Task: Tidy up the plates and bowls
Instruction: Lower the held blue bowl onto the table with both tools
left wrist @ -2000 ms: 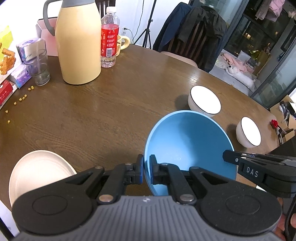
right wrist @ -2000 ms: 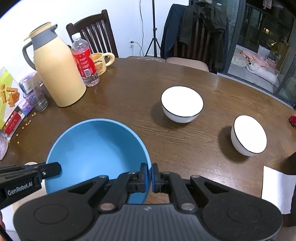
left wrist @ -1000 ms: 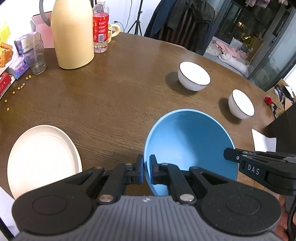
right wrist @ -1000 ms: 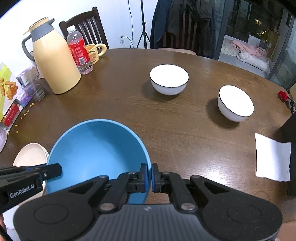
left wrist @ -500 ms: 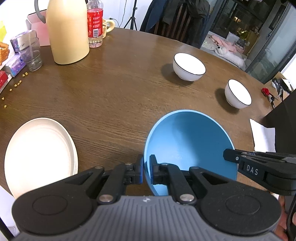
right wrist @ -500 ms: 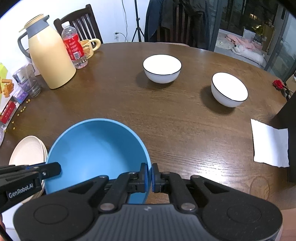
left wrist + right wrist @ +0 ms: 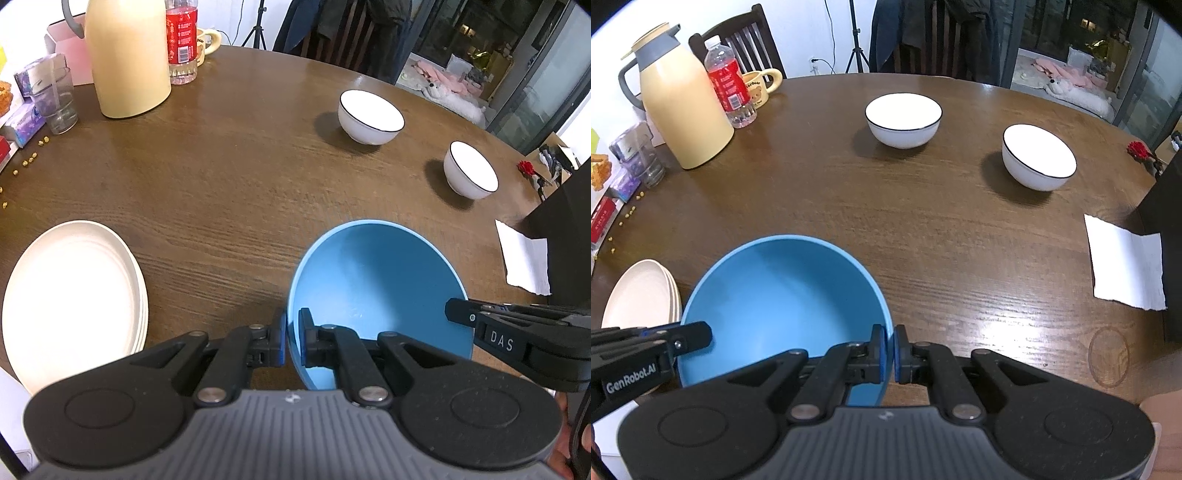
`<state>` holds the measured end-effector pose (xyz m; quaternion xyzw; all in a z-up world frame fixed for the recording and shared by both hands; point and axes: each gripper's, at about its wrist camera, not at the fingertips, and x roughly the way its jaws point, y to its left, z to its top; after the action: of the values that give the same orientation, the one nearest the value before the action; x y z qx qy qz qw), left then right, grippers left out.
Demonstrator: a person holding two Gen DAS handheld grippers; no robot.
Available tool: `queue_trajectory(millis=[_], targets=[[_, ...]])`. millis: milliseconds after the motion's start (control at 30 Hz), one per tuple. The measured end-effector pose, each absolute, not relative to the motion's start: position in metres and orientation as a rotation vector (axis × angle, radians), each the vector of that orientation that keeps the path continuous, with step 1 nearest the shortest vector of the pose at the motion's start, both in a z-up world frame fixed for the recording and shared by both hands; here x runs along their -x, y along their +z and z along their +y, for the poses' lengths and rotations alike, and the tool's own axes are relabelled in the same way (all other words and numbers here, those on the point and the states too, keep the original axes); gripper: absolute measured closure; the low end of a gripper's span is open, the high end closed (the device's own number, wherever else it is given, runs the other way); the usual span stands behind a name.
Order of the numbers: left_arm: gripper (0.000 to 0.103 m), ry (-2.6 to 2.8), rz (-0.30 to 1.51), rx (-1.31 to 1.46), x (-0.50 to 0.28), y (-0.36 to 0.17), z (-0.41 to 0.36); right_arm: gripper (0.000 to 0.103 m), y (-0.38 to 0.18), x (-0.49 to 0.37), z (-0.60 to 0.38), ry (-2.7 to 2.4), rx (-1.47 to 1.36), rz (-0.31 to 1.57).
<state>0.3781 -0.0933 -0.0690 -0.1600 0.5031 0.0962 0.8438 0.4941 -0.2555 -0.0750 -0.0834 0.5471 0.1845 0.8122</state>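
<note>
Round dark wood table (image 7: 923, 229) with chairs and a glass door on the far side, two white bowls (image 7: 903, 120) (image 7: 1038, 156) far right, and stacked cream plates (image 7: 74, 299) near left. The left gripper (image 7: 291, 341) and right gripper (image 7: 890, 352) are each clamped nearly shut on opposite rims of the blue bowl (image 7: 779, 302), held over the near edge just right of the plates.

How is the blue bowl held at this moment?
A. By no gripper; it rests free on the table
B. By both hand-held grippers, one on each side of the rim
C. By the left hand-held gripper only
B: the left hand-held gripper and the right hand-held gripper are each shut on the rim of the blue bowl, on opposite sides.
</note>
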Motion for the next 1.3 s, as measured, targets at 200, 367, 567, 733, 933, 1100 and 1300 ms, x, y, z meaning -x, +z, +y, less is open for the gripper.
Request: queue_trajectory(millis=[200, 367, 567, 733, 933, 1100, 1300], targets=[[0.096, 0.192, 1.076, 0.337, -0.374, -0.076, -0.097, 0.098, -0.080, -0.487, -0.260, 0.382, 0.180, 1.179], [0.096, 0.180, 1.088, 0.340, -0.371, -0.081, -0.101, 0.098, -0.087, -0.481, -0.265, 0.370, 0.178, 1.193], [0.096, 0.165, 1.103, 0.338, -0.370, -0.091, -0.105, 0.098, -0.096, -0.475, -0.270, 0.353, 0.177, 1.204], [0.096, 0.153, 1.113, 0.341, -0.368, -0.100, -0.109, 0.098, -0.103, -0.472, -0.276, 0.338, 0.176, 1.211], [0.096, 0.150, 1.128, 0.333, -0.367, -0.111, -0.115, 0.098, -0.114, -0.468, -0.279, 0.323, 0.186, 1.217], [0.096, 0.145, 1.136, 0.333, -0.366, -0.117, -0.118, 0.098, -0.118, -0.465, -0.281, 0.319, 0.189, 1.215], [0.096, 0.143, 1.137, 0.326, -0.366, -0.121, -0.122, 0.098, -0.121, -0.462, -0.283, 0.318, 0.201, 1.200]])
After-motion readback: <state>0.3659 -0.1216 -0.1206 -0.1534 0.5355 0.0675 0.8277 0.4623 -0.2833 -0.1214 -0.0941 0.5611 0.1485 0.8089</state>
